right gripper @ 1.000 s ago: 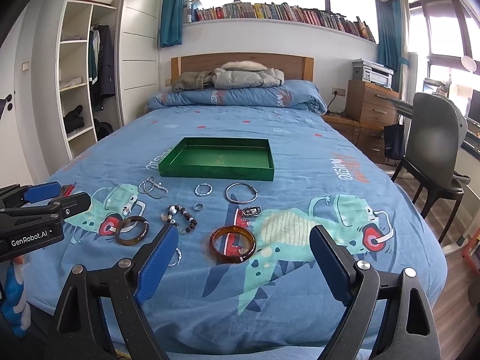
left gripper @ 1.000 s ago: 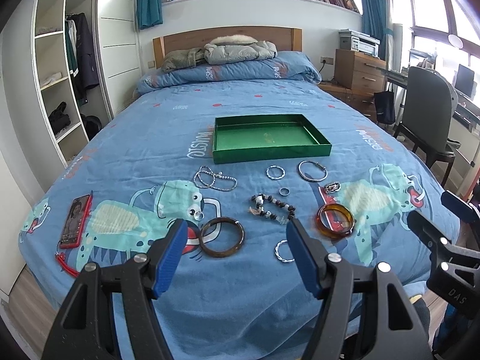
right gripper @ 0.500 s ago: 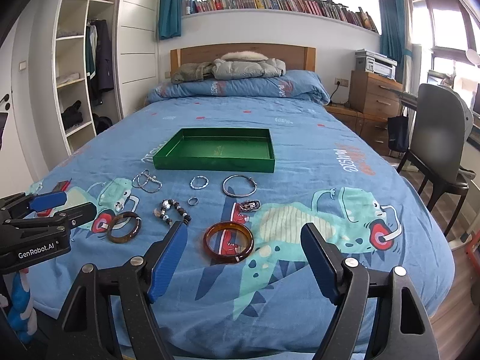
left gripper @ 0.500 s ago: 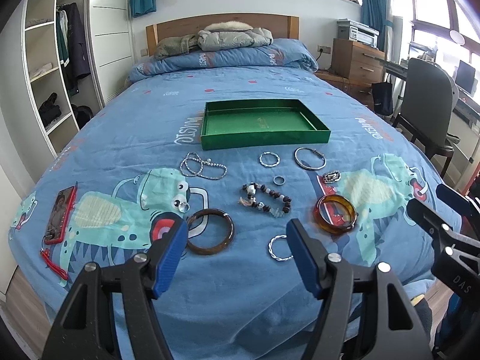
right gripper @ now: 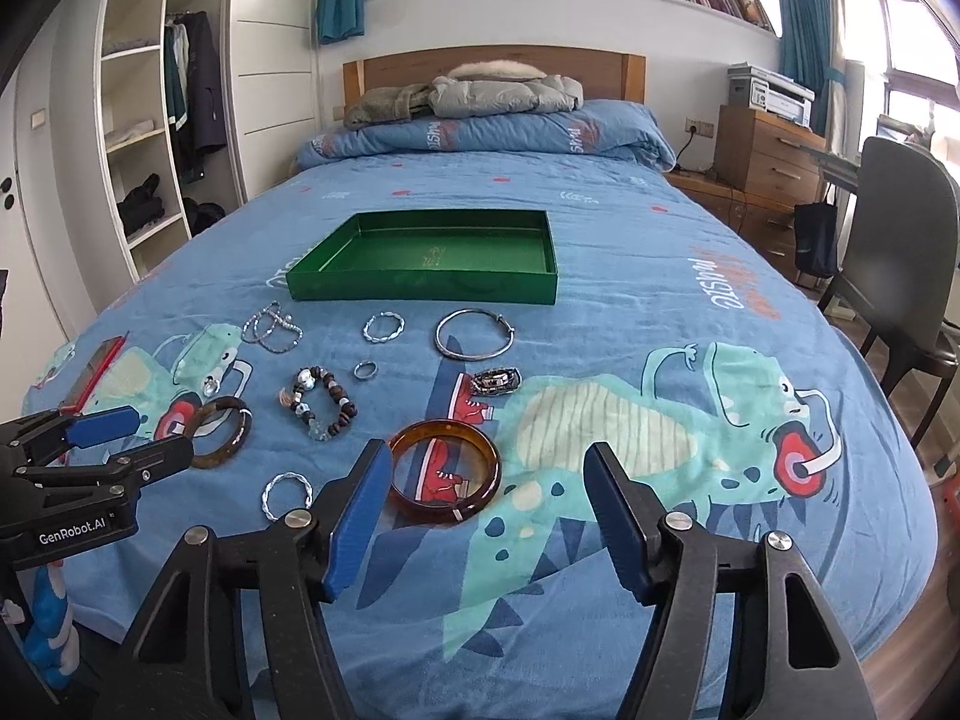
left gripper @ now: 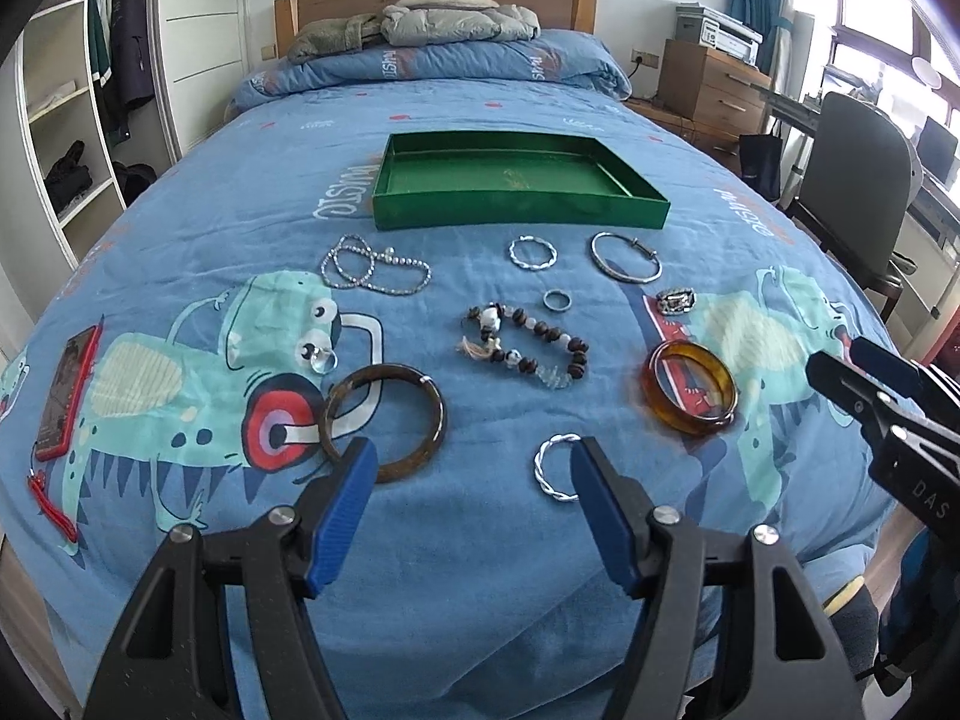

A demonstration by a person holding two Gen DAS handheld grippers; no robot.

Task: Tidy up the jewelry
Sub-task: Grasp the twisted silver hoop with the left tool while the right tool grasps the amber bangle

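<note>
we're over the foot of the bed [right gripper: 690, 276] now, blue dinosaur cover, jewelry spread out on it. the green tray [left gripper: 516, 219] sits toward the middle of the bed, nothing in it that we can make out. in front of its near wall we have a beaded necklace [left gripper: 375, 269], a small twisted ring bangle [left gripper: 533, 253] and a thin silver bangle [left gripper: 625, 257]. nearer the foot edge, a small ring [left gripper: 558, 300], a bead bracelet [left gripper: 528, 345] and a metal clasp piece [left gripper: 677, 302].

our left hand-held gripper [left gripper: 471, 477] hangs above the cover, jaws apart and nothing in them. the dark brown bangle [left gripper: 384, 423] lies just past its left finger, the silver twisted bangle [left gripper: 558, 476] just beside its right finger.

our right hand-held gripper [right gripper: 486, 480] is low over the amber bangle [right gripper: 445, 471]. its jaws are closing, but the pads aren't touching anything; the bangle lies just ahead of the left finger, only partly between them.

a red phone [left gripper: 65, 393] rests near the left edge of the bed.
</note>
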